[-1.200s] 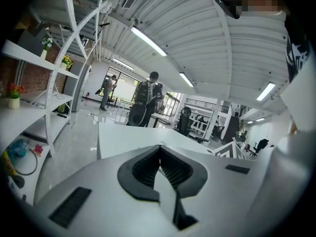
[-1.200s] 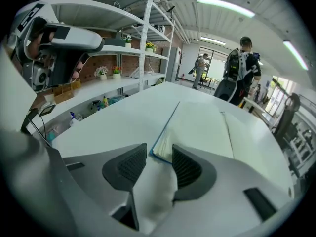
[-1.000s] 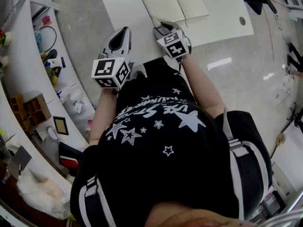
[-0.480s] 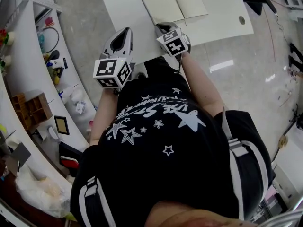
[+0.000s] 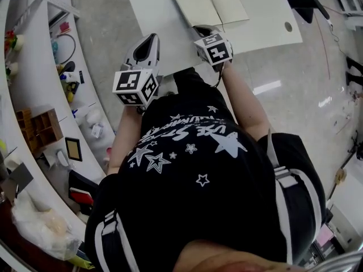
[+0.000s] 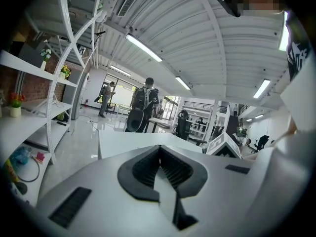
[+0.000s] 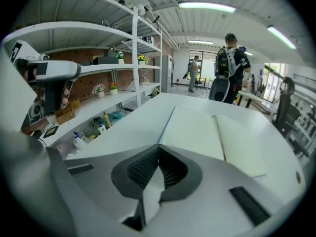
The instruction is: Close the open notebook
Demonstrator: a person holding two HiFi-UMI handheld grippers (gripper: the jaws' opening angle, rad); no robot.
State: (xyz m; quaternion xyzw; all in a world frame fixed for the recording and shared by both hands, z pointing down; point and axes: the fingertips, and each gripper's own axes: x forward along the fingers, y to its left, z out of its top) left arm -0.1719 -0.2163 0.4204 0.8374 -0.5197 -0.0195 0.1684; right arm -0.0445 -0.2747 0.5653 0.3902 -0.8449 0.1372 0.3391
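The open notebook (image 5: pixel 211 3) lies on the white table (image 5: pixel 156 16) with its cream pages up. In the right gripper view the notebook (image 7: pixel 207 132) spreads just beyond the jaws, and its left leaf's edge runs straight into the tips. My right gripper (image 5: pixel 199 29) is at the notebook's near left corner. That right gripper (image 7: pixel 159 146) is shut on the corner of the left leaf. My left gripper (image 5: pixel 151 37) hangs off the table's near edge, left of the notebook. The left gripper (image 6: pixel 159 148) is shut with nothing between its jaws.
White shelves (image 5: pixel 34 67) with bottles, boxes and cables curve along the left. A round cable hole (image 5: pixel 288 26) sits at the table's right end. People with backpacks (image 7: pixel 228 68) stand far beyond the table. The glossy floor (image 5: pixel 295 84) lies to the right.
The right gripper has risen slightly at the notebook's near left corner. The left gripper has barely shifted.
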